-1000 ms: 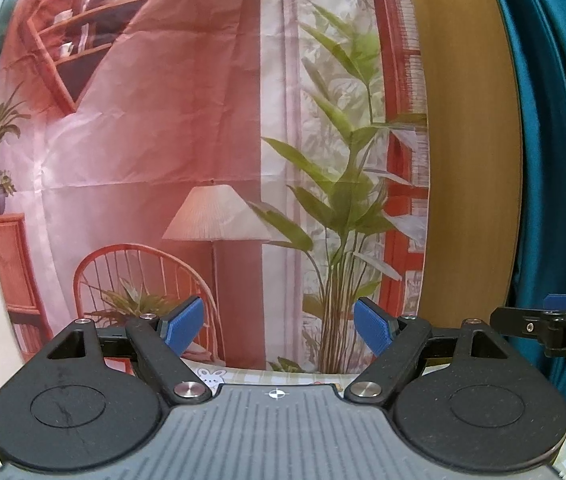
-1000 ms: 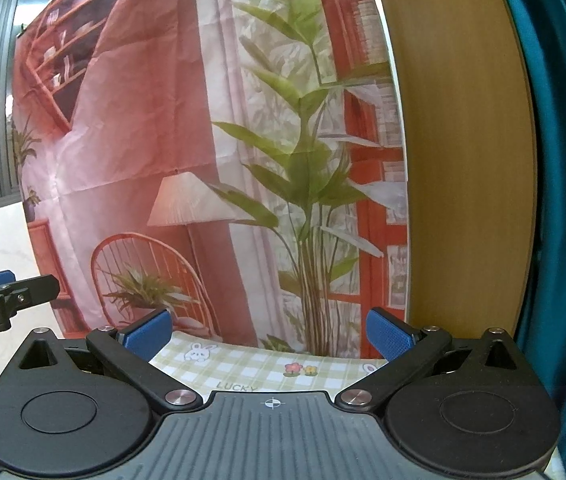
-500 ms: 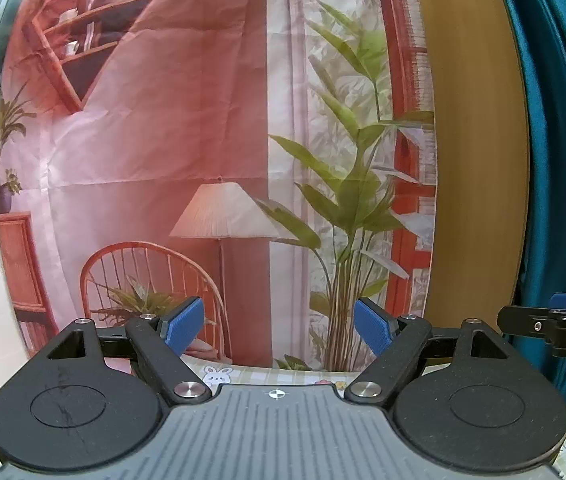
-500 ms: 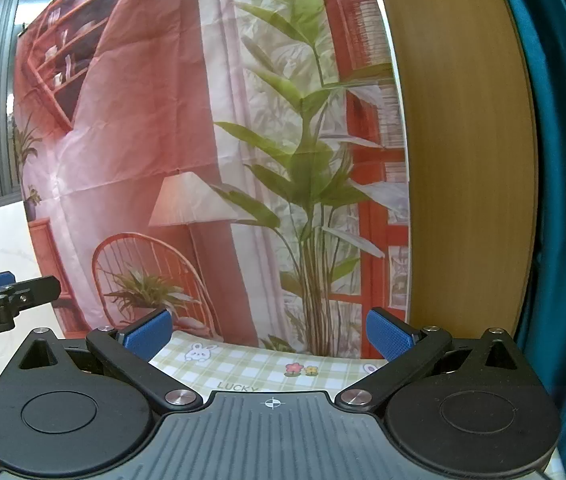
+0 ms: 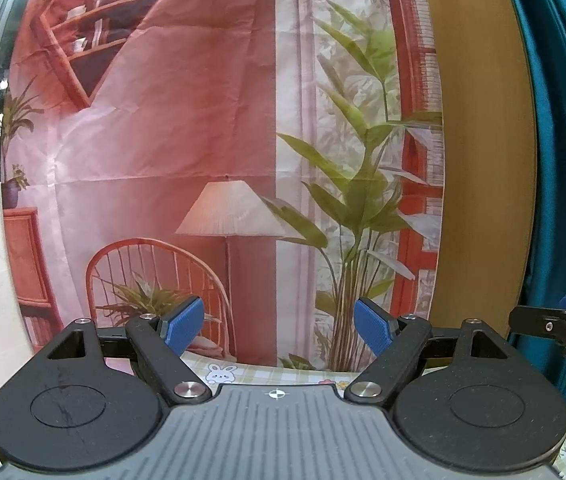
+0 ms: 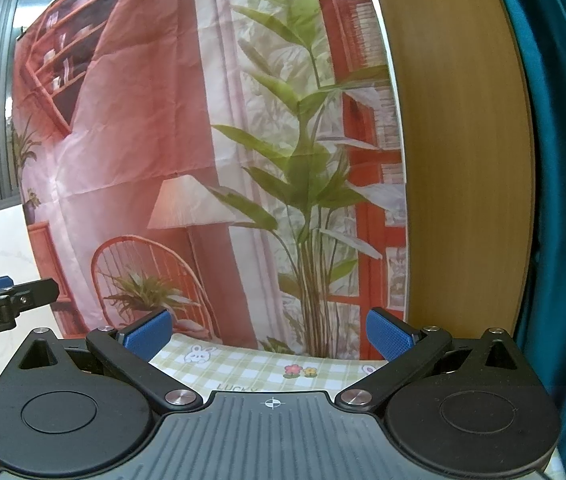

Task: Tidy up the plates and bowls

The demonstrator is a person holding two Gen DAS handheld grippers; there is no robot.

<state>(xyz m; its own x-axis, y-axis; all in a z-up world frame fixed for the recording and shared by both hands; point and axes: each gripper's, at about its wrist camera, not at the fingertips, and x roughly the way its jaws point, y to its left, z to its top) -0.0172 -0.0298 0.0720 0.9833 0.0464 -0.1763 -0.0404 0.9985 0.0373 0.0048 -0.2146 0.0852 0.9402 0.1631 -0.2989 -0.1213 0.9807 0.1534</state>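
— So were the tongs holding anything?
— No. Left gripper and right gripper both gaped empty, aimed at the printed backdrop over the checked tablecloth.
— The plates and bowls?
— Nowhere visible; I'd guess nothing was started, and both needed tipping downward.

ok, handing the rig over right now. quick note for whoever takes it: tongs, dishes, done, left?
Left tongs: open, nothing between the blue pads, pointing at the printed backdrop.
Right tongs: open, also empty, alongside the left pair and aimed the same way.
Dishes: no plates or bowls in either wrist view. Only a strip of the checked tablecloth shows below the backdrop, and that strip is bare.
Done: nothing the views can confirm.
Left: from what shows, the whole job. Probably tilt the tongs down first to find the plates and bowls.
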